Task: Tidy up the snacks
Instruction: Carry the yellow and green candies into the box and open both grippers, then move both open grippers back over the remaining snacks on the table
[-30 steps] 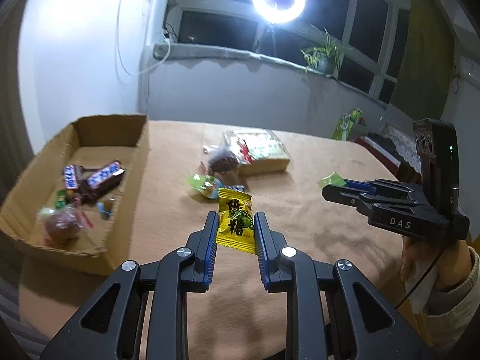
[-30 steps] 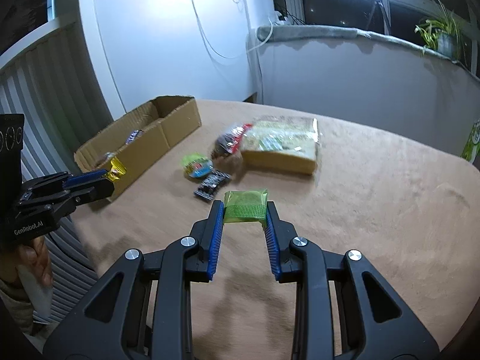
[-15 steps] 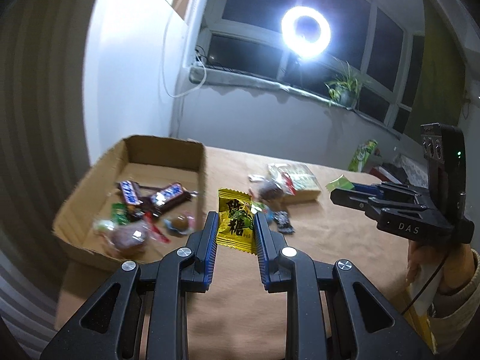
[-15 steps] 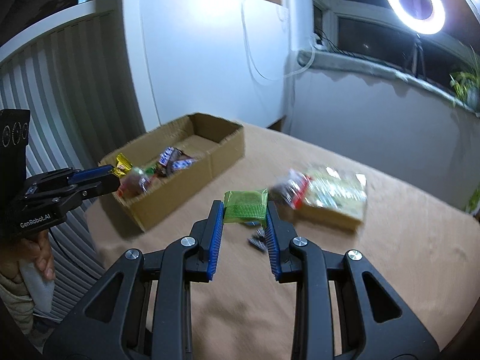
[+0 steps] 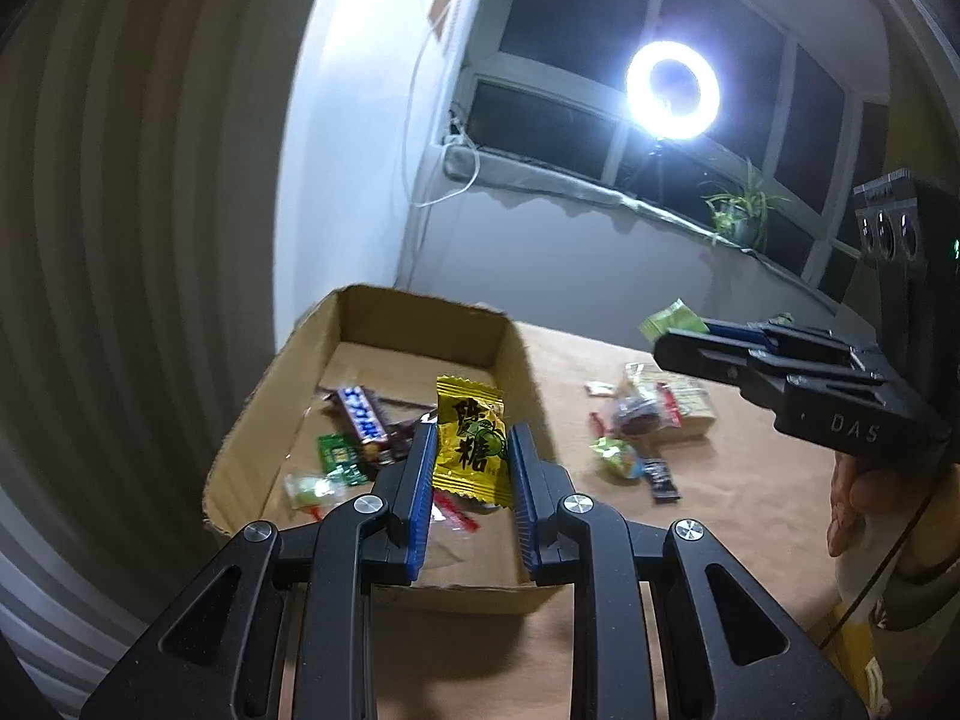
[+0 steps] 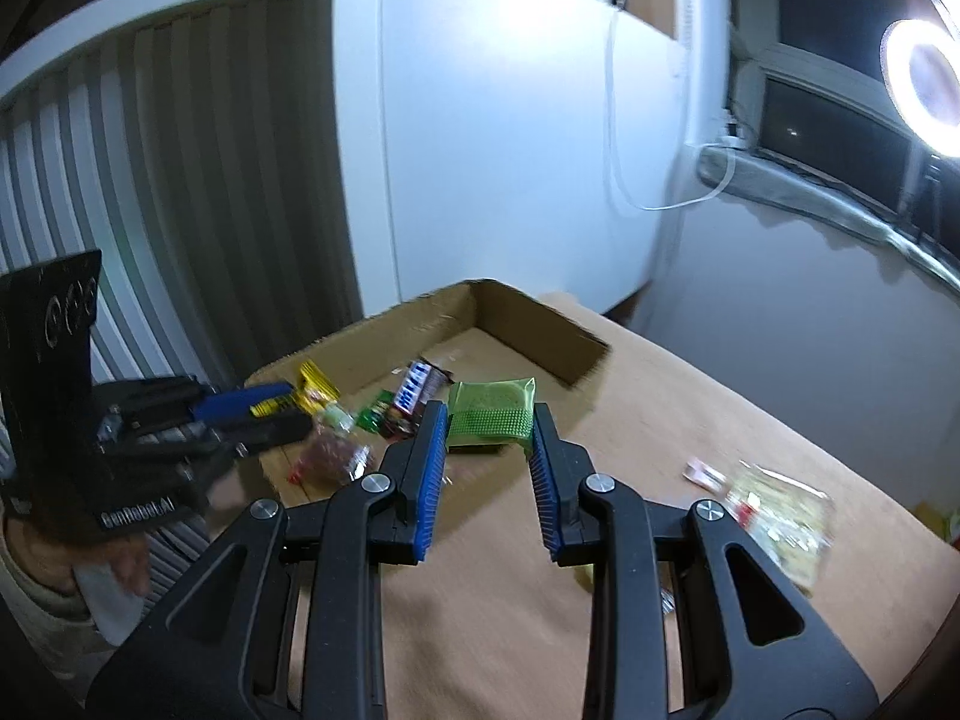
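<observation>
My left gripper (image 5: 470, 447) is shut on a yellow candy packet (image 5: 469, 441) and holds it above the near end of the cardboard box (image 5: 360, 324). My right gripper (image 6: 489, 429) is shut on a green snack packet (image 6: 491, 415) and holds it above the box's right side (image 6: 543, 324). The box holds chocolate bars (image 5: 363, 423), a green wrapper (image 5: 342, 459) and other wrapped sweets. The right gripper also shows in the left wrist view (image 5: 672, 339) with the green packet (image 5: 669, 321). The left gripper also shows in the right wrist view (image 6: 282, 414).
The tan table (image 5: 750, 504) still carries a large clear snack bag (image 5: 672, 402), a round green sweet (image 5: 618, 459) and a small dark bar (image 5: 660, 477) right of the box. A white wall and ribbed radiator stand behind the box. A ring light (image 5: 672, 90) shines by the window.
Both grippers have swung left from the loose snacks on the table to above the cardboard box, each still holding its packet.
</observation>
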Motion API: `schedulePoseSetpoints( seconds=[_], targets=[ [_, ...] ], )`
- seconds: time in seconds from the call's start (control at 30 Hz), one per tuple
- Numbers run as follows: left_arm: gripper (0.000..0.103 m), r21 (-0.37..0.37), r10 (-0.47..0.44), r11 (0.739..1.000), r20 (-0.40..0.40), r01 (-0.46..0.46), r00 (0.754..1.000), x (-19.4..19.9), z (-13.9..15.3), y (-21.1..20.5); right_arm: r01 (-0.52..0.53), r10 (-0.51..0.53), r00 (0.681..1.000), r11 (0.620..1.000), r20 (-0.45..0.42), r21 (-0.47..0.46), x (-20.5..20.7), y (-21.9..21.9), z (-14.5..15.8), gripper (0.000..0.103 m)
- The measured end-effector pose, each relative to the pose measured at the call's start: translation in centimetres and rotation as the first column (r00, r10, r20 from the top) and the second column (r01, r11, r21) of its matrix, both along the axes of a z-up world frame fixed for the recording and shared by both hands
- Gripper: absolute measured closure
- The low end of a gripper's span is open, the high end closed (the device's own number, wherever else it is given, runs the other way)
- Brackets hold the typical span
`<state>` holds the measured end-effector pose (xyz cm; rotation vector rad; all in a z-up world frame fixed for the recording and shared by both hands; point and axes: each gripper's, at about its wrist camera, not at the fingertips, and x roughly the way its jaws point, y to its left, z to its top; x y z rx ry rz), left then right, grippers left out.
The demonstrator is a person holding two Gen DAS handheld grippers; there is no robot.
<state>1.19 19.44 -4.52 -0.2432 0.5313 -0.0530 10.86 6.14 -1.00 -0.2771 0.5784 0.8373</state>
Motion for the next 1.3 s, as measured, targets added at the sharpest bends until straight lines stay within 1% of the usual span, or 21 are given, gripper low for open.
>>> schedulePoseSetpoints(
  seconds=[0.13,0.17,0.2,0.23,0.27,0.3,0.37,0.4,0.6,0.67,0.7,0.73,0.77,0.87,0.93,1.1,1.3],
  targets=[
    [0.081,-0.019,0.01,1.0,-0.032,-0.01,0.999,1.0,-1.3,1.4,-0.047,0.047,0.999,0.999,-0.02,-0.017,1.8,3.8,-1.0,0.074],
    [0.081,-0.017,0.01,1.0,-0.049,-0.011,0.999,1.5,-1.7,1.7,-0.057,0.056,0.998,0.998,-0.028,-0.027,2.2,4.7,-1.5,0.071],
    [0.08,-0.01,0.014,1.0,-0.059,-0.014,0.998,1.7,-1.9,1.7,-0.056,0.055,0.998,0.998,-0.035,-0.039,2.7,5.4,-2.0,0.062],
    [0.078,0.004,0.023,1.0,-0.071,-0.023,0.997,2.0,-2.2,1.8,-0.05,0.048,0.998,0.998,-0.039,-0.036,2.9,5.7,-2.4,0.055],
    [0.068,0.016,0.038,0.999,-0.082,-0.037,0.996,2.0,-2.3,1.9,-0.051,0.05,0.998,0.998,-0.043,-0.022,2.9,5.5,-2.6,0.054],
    [0.051,0.023,0.057,0.998,-0.089,-0.055,0.994,1.9,-2.4,2.0,-0.05,0.05,0.998,0.999,-0.042,-0.012,2.6,5.2,-2.8,0.054],
    [0.033,0.02,0.081,0.997,-0.066,-0.08,0.995,1.2,-2.3,2.4,-0.023,0.022,0.999,0.999,-0.028,-0.025,2.1,4.4,-3.3,0.053],
    [0.033,0.014,0.093,0.996,-0.052,-0.093,0.994,0.6,-2.2,2.5,-0.015,0.014,1.0,0.999,-0.025,-0.031,1.9,4.0,-3.5,0.053],
    [0.033,-0.037,0.135,0.99,-0.04,-0.137,0.99,-1.8,-2.0,3.2,0.026,-0.026,0.999,1.0,-0.032,-0.015,0.2,0.9,-3.6,0.052],
    [0.033,-0.042,0.143,0.989,-0.038,-0.145,0.989,-2.3,-1.7,3.2,0.032,-0.032,0.999,0.999,-0.034,-0.007,-0.4,0.2,-3.6,0.048],
    [0.033,-0.043,0.146,0.988,-0.037,-0.148,0.989,-2.6,-1.6,3.2,0.037,-0.037,0.999,0.999,-0.034,0.0,-0.8,-0.3,-3.6,0.043],
    [0.033,-0.043,0.147,0.988,-0.037,-0.149,0.988,-2.7,-1.4,3.1,0.039,-0.039,0.999,0.999,-0.032,0.007,-1.2,-0.6,-3.6,0.041],
    [0.033,-0.042,0.148,0.988,-0.035,-0.149,0.988,-2.9,-1.2,2.9,0.041,-0.04,0.999,0.999,-0.026,0.015,-1.6,-1.0,-3.5,0.041],
    [0.033,-0.03,0.15,0.988,-0.028,-0.151,0.988,-3.5,-0.6,2.1,0.043,-0.043,0.999,0.999,-0.01,0.028,-2.7,-1.8,-3.5,0.035],
    [0.032,-0.022,0.151,0.988,-0.023,-0.151,0.988,-4.1,-0.1,1.6,0.049,-0.049,0.999,0.998,-0.017,0.036,-3.3,-2.5,-3.6,0.029],
    [0.029,0.001,0.149,0.989,-0.009,-0.149,0.989,-5.2,0.8,0.3,0.07,-0.068,0.997,0.996,-0.04,0.055,-4.3,-4.4,-4.0,0.028],
    [0.028,0.034,0.13,0.991,-0.003,-0.13,0.991,-5.6,1.6,-1.3,0.091,-0.088,0.995,0.994,-0.055,0.065,-5.0,-6.6,-4.8,0.028]
  ],
)
